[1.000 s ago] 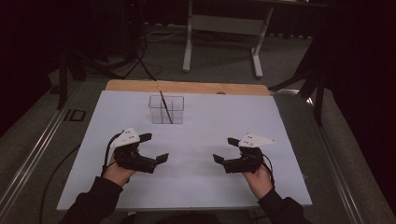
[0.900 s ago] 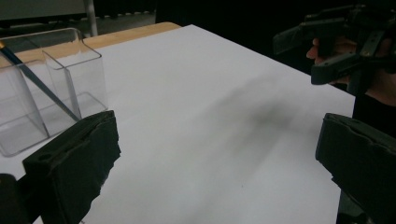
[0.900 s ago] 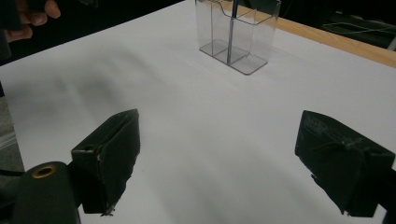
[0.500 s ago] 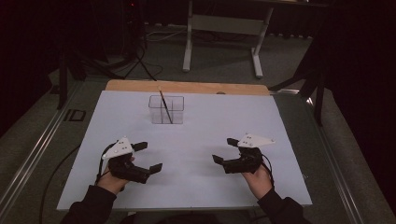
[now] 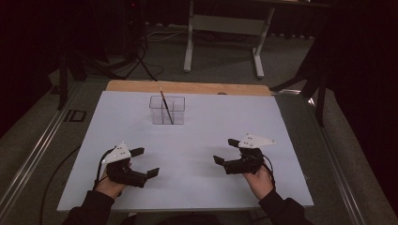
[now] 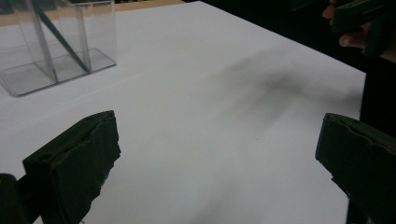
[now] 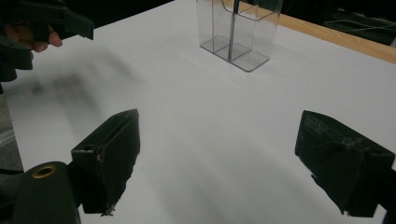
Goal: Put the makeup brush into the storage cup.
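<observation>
I hold the left gripper (image 5: 145, 162) and right gripper (image 5: 225, 151) wide open, empty, well short of the clear holder (image 5: 167, 110) containing a pencil (image 5: 165, 107).

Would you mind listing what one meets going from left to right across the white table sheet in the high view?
Left gripper, open → clear divided holder with a dark pencil leaning in it, farther back → right gripper, open.
</observation>
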`<state>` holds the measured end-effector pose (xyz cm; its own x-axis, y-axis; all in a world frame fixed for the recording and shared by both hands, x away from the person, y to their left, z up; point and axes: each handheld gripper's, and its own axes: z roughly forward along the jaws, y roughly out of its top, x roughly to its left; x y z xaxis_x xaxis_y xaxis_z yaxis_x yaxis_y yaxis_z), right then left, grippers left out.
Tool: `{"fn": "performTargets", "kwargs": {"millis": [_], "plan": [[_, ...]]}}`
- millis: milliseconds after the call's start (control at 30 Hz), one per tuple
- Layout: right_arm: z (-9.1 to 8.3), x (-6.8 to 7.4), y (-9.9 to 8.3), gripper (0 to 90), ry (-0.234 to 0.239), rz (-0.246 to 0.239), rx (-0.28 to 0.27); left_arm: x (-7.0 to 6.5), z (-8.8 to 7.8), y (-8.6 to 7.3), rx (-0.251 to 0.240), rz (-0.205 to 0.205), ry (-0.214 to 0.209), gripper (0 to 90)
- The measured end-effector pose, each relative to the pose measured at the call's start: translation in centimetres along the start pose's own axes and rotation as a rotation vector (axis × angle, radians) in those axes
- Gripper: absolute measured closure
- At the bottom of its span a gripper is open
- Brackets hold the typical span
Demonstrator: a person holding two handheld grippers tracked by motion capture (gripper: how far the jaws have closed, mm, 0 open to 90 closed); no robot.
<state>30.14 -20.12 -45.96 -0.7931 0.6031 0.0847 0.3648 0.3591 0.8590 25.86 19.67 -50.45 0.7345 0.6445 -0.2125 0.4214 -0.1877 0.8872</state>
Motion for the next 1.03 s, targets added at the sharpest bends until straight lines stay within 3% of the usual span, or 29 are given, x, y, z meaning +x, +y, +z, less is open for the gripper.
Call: {"fn": "performTargets", "kwargs": {"millis": [133,500,1033], "plan": [[0.0,0.0,0.0,13.8,-0.001,0.001,0.003,0.2,0.2,-0.6,0.021,0.008,0.012,0.0],[0.1,0.0,-0.1,13.8,0.003,0.001,0.008,0.7,0.3,-1.4,0.020,0.003,0.015,0.0],[0.2,-0.3,-0.2,13.9,0.009,0.013,0.012,1.2,0.4,-1.9,0.021,-0.031,0.008,0.0]]}}
